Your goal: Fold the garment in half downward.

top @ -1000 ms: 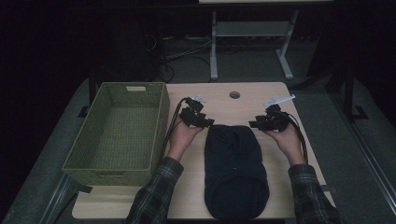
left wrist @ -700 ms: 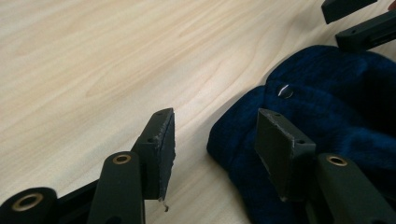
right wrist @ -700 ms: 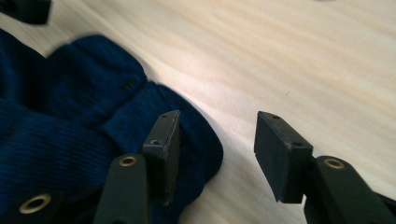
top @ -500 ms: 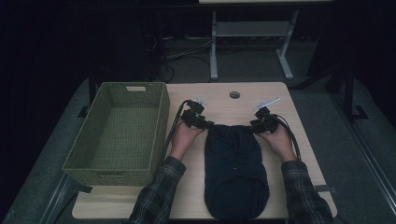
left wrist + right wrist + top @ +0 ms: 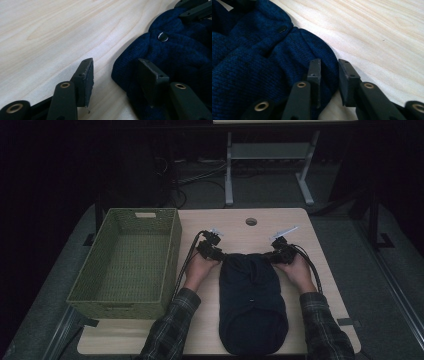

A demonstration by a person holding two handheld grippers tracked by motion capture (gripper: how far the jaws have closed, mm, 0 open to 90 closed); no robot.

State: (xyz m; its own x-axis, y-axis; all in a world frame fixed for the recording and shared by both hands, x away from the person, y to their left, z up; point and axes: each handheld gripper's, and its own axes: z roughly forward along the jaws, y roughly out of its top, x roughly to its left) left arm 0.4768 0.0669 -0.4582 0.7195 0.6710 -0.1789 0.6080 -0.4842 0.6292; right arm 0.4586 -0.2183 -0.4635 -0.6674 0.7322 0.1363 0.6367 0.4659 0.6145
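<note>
Navy knit (image 5: 252,305) lies flat mid-surface (image 5: 240,227), basket (image 5: 125,260) at its 9 o'clock. Left gripper (image 5: 115,75) at knit's 11 o'clock corner, fingers wide apart straddling the edge. Right gripper (image 5: 329,75) at 1 o'clock corner, fingers narrowed around a fold, not clamped.

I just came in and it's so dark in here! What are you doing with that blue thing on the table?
A person is working on a dark blue knitted garment lying on the wooden table. Each hand holds a gripper at one far corner of it. The left gripper is open around the garment's edge, and the right gripper is closing on the edge but hasn't pinched it. A green woven basket sits alongside.
</note>
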